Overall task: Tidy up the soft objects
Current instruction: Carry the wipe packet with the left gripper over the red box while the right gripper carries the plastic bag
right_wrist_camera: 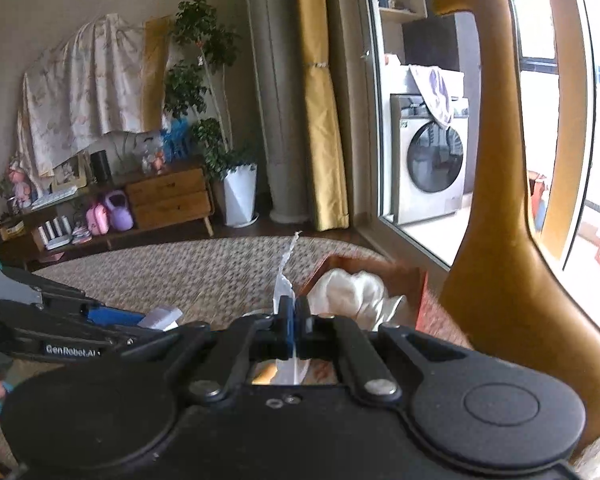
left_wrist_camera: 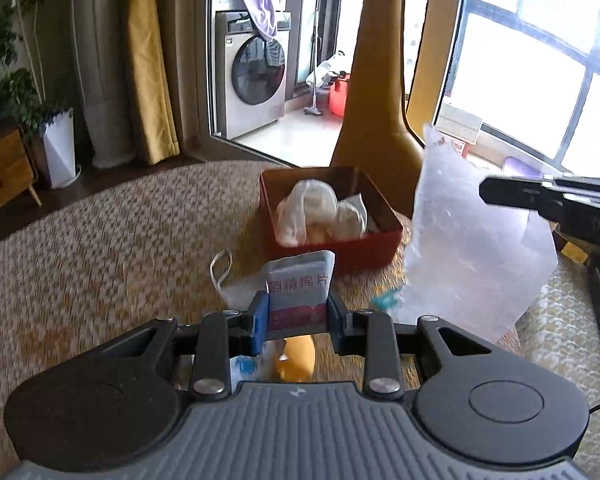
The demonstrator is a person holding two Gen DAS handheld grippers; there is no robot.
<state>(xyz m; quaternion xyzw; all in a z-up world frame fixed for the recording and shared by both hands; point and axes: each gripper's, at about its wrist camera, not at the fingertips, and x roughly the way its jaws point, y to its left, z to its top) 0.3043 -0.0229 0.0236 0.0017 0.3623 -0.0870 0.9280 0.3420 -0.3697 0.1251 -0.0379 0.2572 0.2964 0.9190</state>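
Between L gripper (left_wrist_camera: 298,312) jaws, wipes packet (left_wrist_camera: 300,284) upright, long axis vertical.

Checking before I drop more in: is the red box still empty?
No. The red box already holds bundled white soft items, seen in the left wrist view.

1. The right gripper (right_wrist_camera: 295,322) has its blue pads pressed together on the edge of a thin clear plastic bag (right_wrist_camera: 285,268), which rises edge-on above the jaws.
2. Beyond it, a red box (right_wrist_camera: 419,300) sits on the woven mat (right_wrist_camera: 172,268), with white soft bundles (right_wrist_camera: 352,290) inside.
3. At the left, the left gripper (right_wrist_camera: 148,320) holds a small white packet (right_wrist_camera: 163,317).
4. A tall ochre giraffe figure (right_wrist_camera: 500,220) stands to the right, beside the box.
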